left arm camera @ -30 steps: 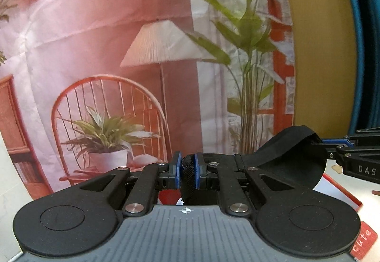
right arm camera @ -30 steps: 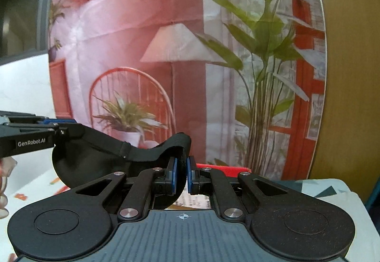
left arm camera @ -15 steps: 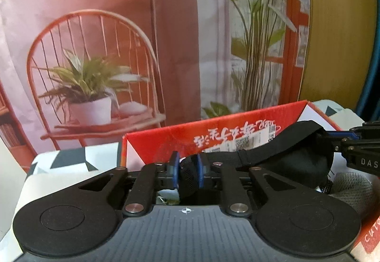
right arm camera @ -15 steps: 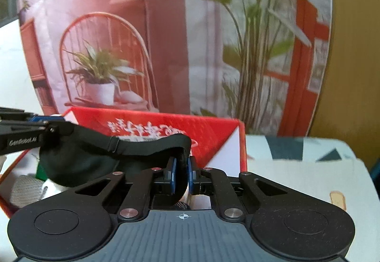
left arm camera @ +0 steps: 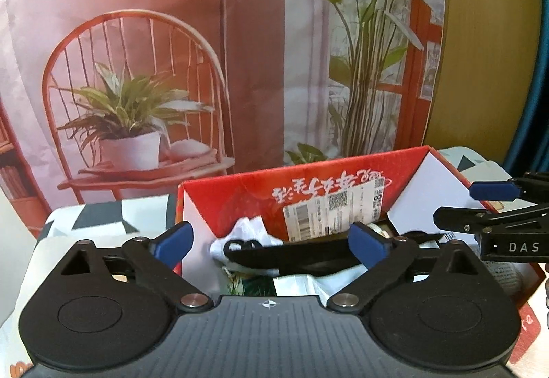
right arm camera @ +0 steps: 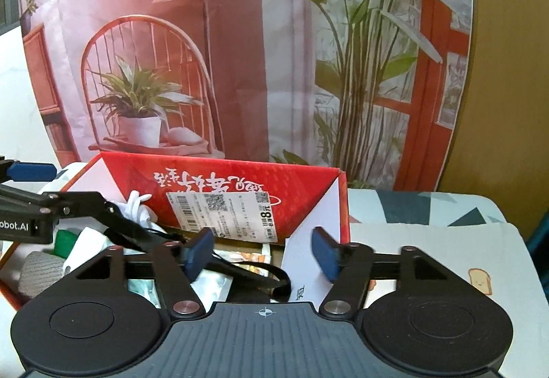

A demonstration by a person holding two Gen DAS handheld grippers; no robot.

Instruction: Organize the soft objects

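Note:
A black eye mask (left arm camera: 291,252) with its strap lies loose on the pile inside the red cardboard box (left arm camera: 308,186). My left gripper (left arm camera: 271,242) hangs over the box, its jaws opening wide; the mask sits between and below its blue pads (left arm camera: 175,240), which do not press on it. My right gripper (right arm camera: 262,252) is also opening over the box's right end, and the mask's strap (right arm camera: 247,271) runs under its left pad without being pinched. Each gripper shows in the other's view: the right gripper (left arm camera: 470,203), the left gripper (right arm camera: 61,186).
The box (right arm camera: 240,179) also holds a white cloth (right arm camera: 137,206), a grey knitted piece (right arm camera: 37,268), something green (right arm camera: 63,240) and printed packets. It stands on a table with a patterned cloth (right arm camera: 429,240). A printed backdrop (left arm camera: 137,35) hangs close behind.
Both grippers came down over the red box while shut on the ends of the eye mask. Their jaws have since spread apart, and the mask has dropped onto the pile in the box.

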